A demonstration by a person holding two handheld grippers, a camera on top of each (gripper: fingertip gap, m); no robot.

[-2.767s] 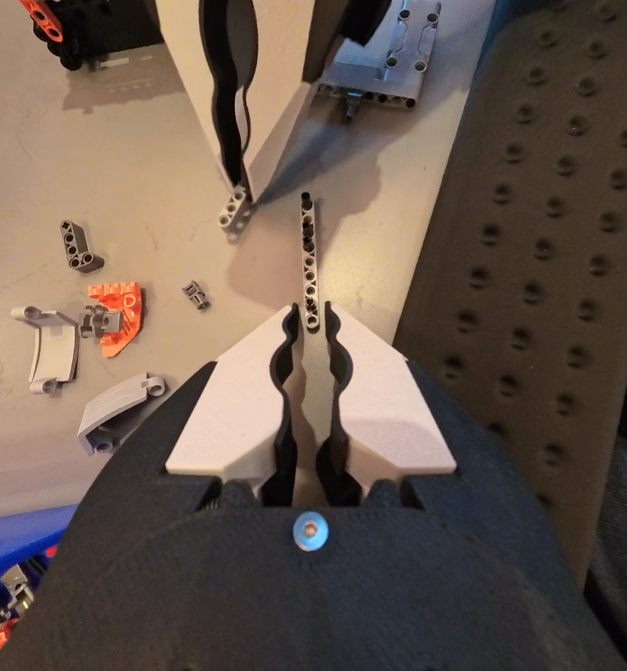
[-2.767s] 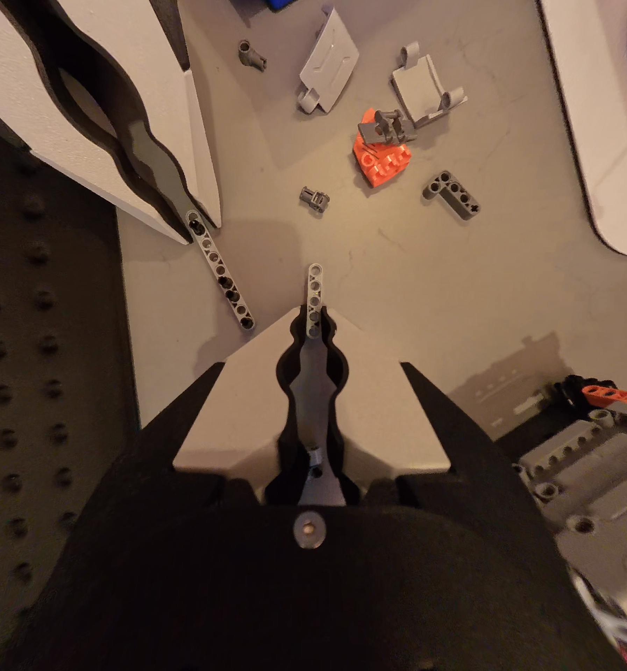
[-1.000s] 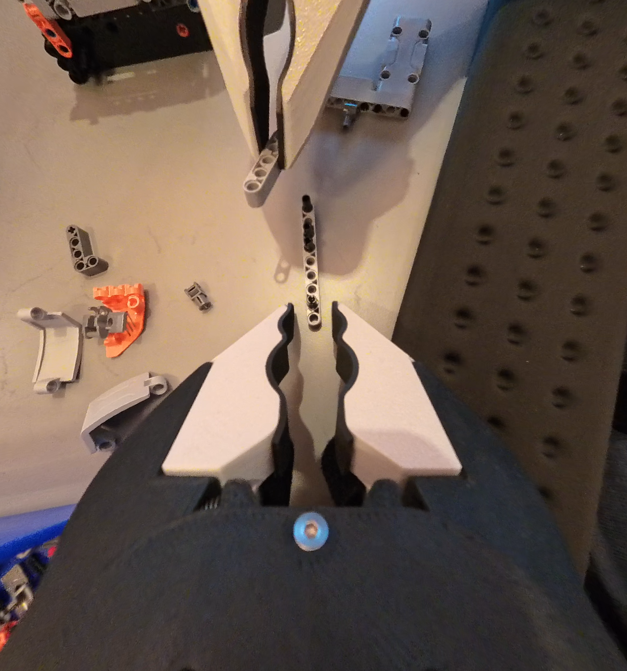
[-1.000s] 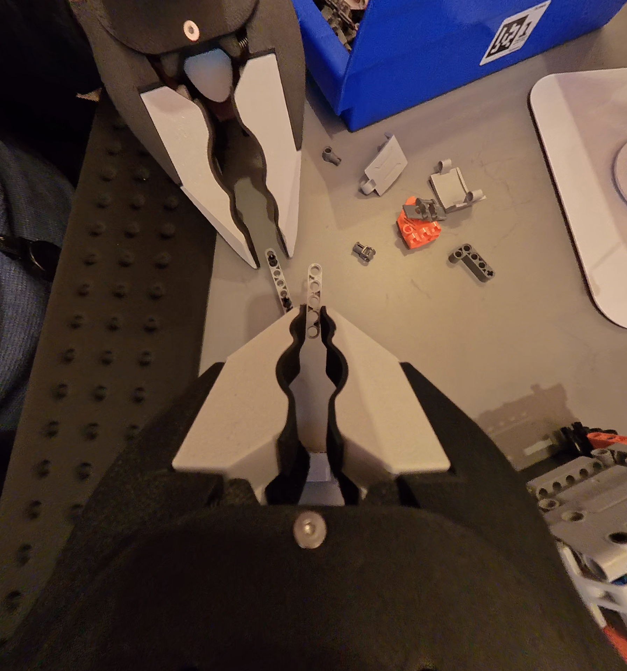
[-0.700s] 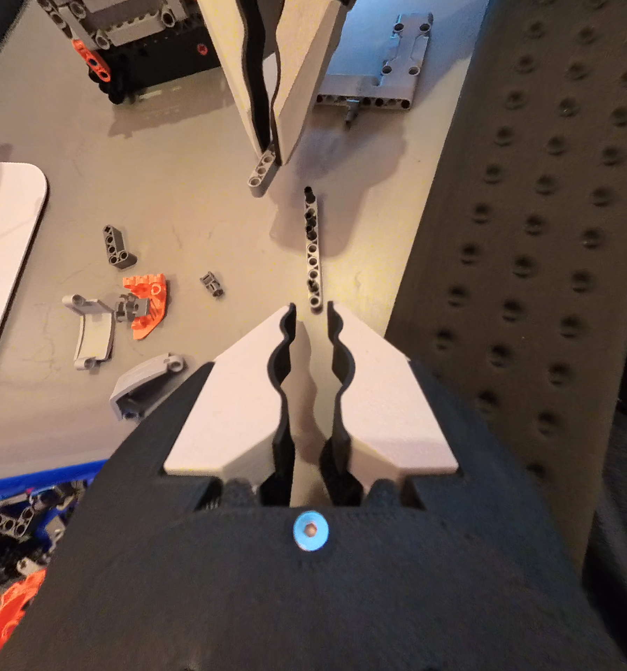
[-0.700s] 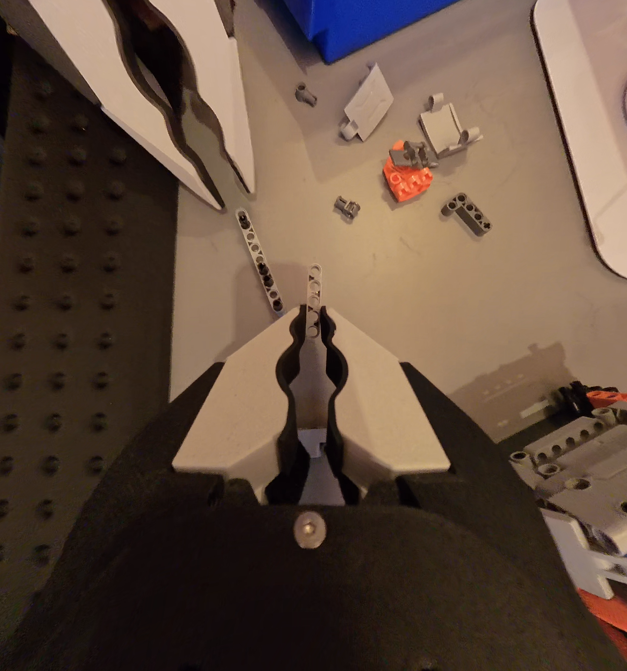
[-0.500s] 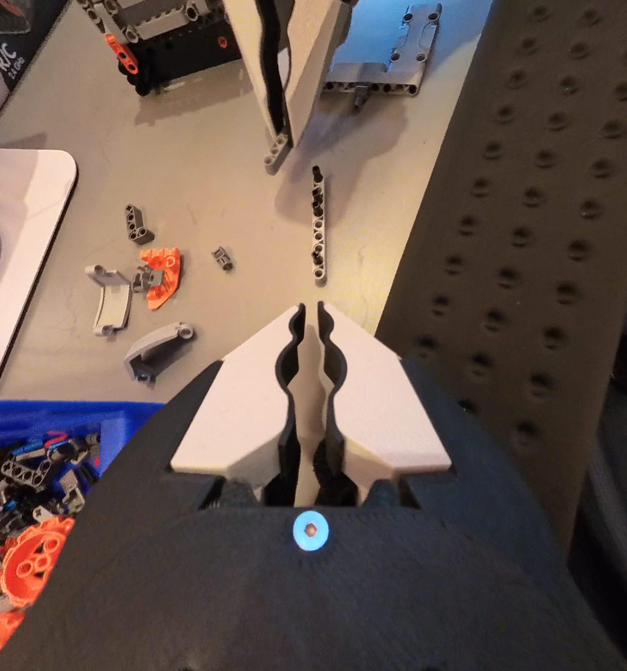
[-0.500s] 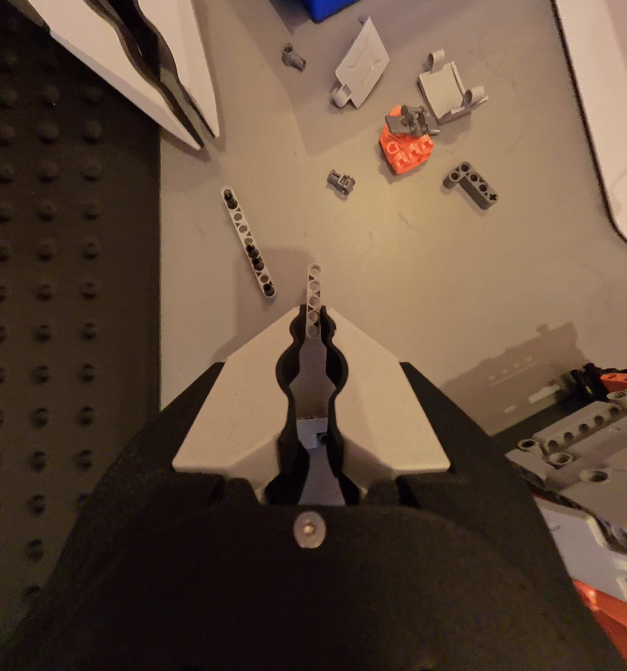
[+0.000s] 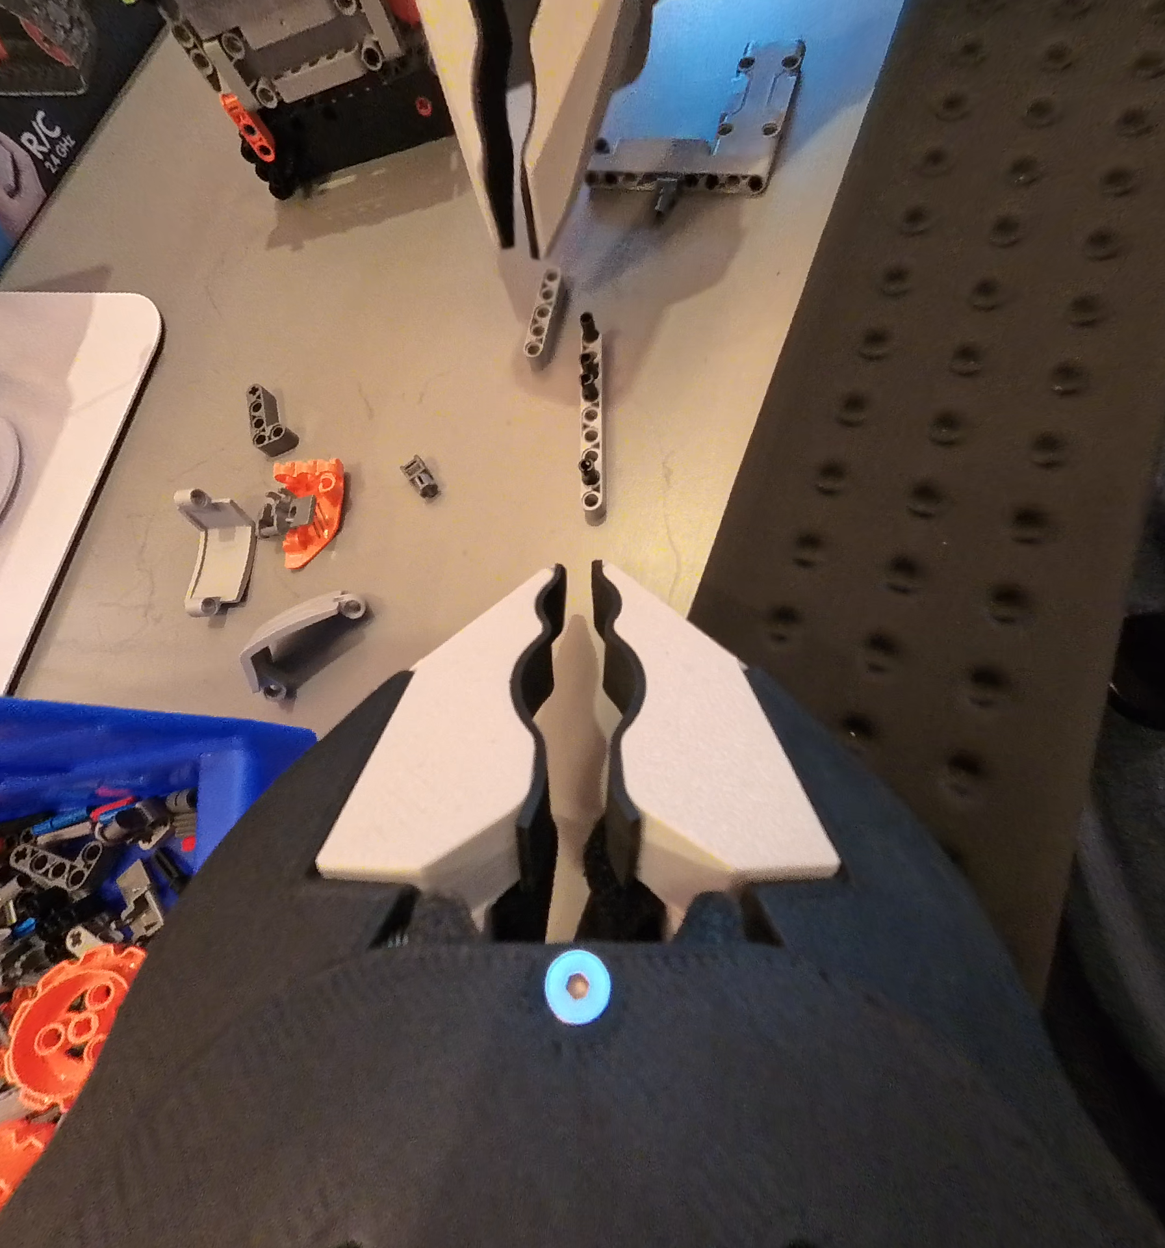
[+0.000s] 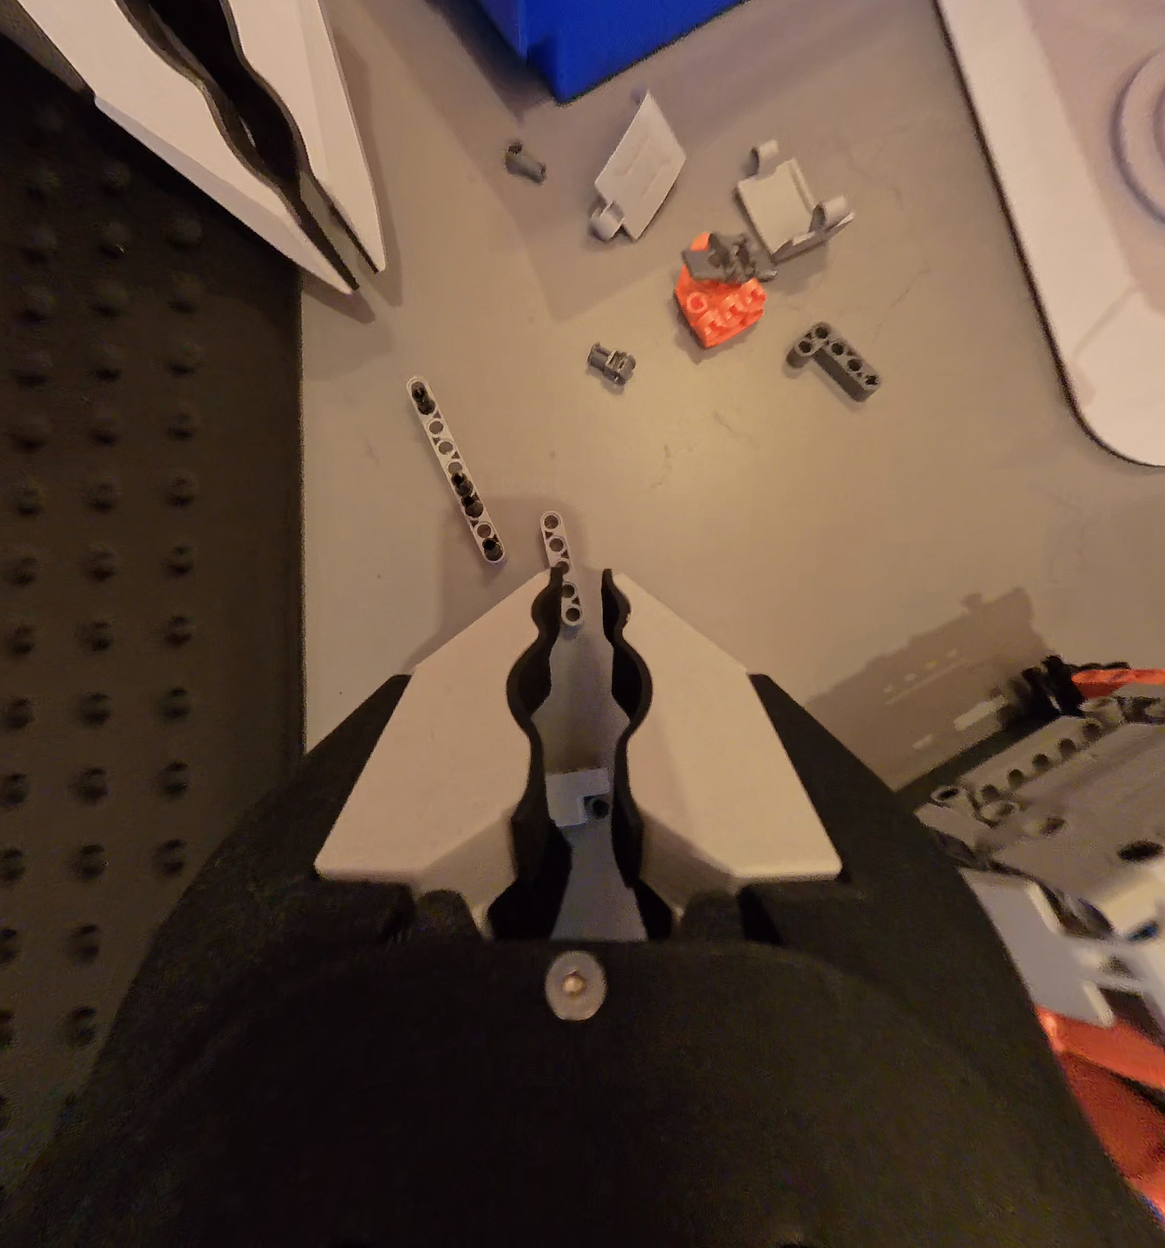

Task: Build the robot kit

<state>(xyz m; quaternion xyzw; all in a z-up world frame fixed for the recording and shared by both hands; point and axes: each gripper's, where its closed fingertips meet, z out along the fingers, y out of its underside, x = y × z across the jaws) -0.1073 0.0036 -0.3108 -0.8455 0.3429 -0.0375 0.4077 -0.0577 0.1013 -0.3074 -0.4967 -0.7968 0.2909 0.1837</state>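
Observation:
My right gripper (image 10: 579, 581) is open and holds nothing. A short light-grey holed beam (image 10: 559, 564) lies on the grey table just at its tips, near the left finger. In the left wrist view this beam (image 9: 544, 317) lies flat under the right gripper's tips (image 9: 519, 246). A long grey holed beam with black pins (image 9: 591, 419) lies beside it and also shows in the right wrist view (image 10: 454, 469). My left gripper (image 9: 576, 574) is empty, its jaws a narrow slit apart, a short way back from the long beam. It also shows in the right wrist view (image 10: 363, 277).
A black studded mat (image 9: 971, 405) borders the table. A blue bin of parts (image 9: 93, 743), a white board (image 9: 60, 439), an orange piece (image 9: 309, 513), grey curved panels (image 9: 218, 554), an L-beam (image 9: 265, 419), a grey frame (image 9: 701, 135) and a built model (image 9: 336, 81) lie around. The grippers' ends are close to 12 cm from one another.
My right gripper has opened and let go of the short beam, which now lies on the table. My left gripper has drawn back from the long beam and narrowed its jaws.

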